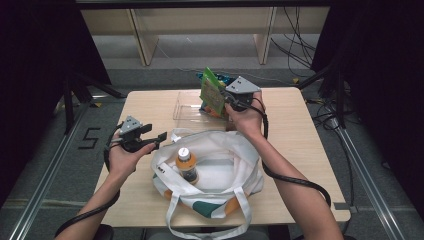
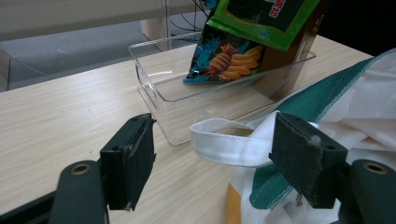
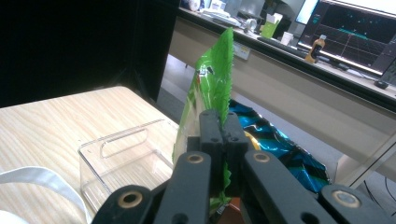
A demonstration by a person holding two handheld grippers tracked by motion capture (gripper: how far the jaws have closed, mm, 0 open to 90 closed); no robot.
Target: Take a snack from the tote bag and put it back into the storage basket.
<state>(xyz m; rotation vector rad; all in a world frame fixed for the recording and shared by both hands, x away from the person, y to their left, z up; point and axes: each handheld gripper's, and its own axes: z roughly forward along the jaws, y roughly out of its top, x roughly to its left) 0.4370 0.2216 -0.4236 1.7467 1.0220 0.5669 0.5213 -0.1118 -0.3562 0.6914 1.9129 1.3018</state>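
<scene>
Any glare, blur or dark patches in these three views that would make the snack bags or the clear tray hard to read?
High view: both sides black, table evenly lit, clear tray faint against the wood. Left gripper view: tray rim catches highlights, blue snack bag sharp, nearby jaws a little soft. Right gripper view: green bag readable in the shut right tongs, upper left black, the monitor soft.

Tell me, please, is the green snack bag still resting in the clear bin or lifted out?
Lifted: the right gripper is shut on the green bag, which hangs above the clear bin.
</scene>
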